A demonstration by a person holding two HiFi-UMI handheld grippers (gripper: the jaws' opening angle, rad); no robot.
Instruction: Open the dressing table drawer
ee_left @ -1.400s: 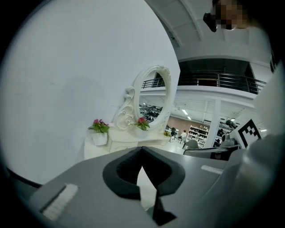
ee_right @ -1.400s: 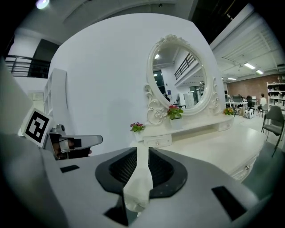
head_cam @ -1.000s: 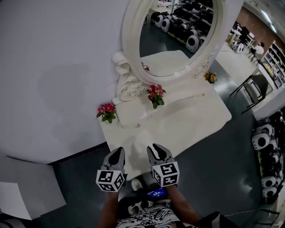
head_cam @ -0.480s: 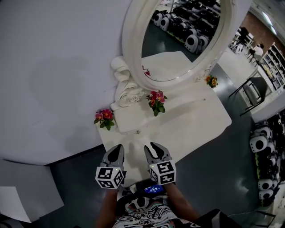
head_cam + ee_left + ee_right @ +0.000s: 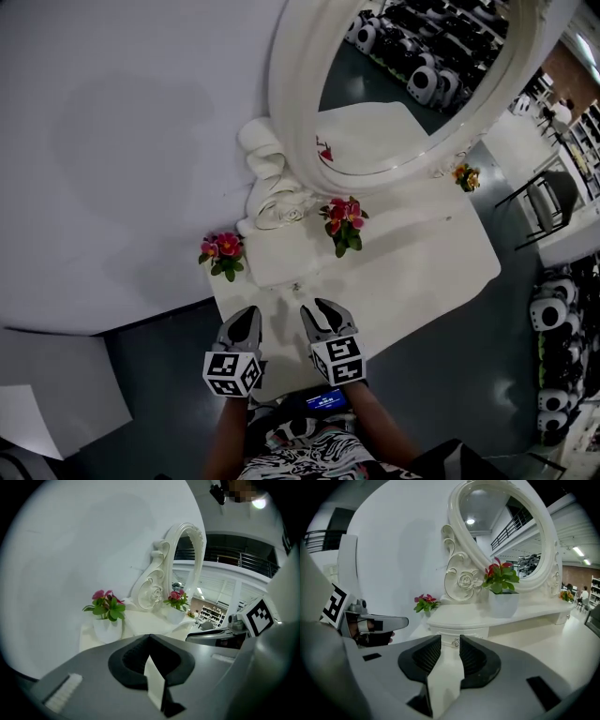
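Head view: white dressing table (image 5: 427,272) sits against a pale wall, with an oval mirror (image 5: 292,131) in a carved white frame at its back. Left gripper (image 5: 242,323) and right gripper (image 5: 320,311) are side by side at the 6 o'clock edge of the tabletop, both pointing at 12 o'clock toward the mirror base.

Small raised drawer unit (image 5: 281,255) stands on the tabletop at 12 o'clock from the grippers, below the frame's scroll. Pink flower pot (image 5: 223,251) is at its 9 o'clock, just beside it. Red flower pot (image 5: 345,223) is at its 2 o'clock, on the raised shelf. Orange flower pot (image 5: 466,175) is well apart at the far 2 o'clock end.

Right gripper view: drawer front (image 5: 462,632) is flush with its unit, so it is closed. Drawer knob (image 5: 455,643) lines up in the gap between the fingers, ahead of the tips, with no contact visible. Right fingers (image 5: 429,653) are spread and opening, gripping nothing. The left gripper shows at 9 o'clock, near.

Left gripper view: left fingers (image 5: 129,658) are clenched, tips meeting, nothing between them. The pink flower pot is at 11 o'clock from the tips, the mirror frame at 12 to 1 o'clock, and the right gripper at 3 o'clock. The drawer front can't be made out in this view.
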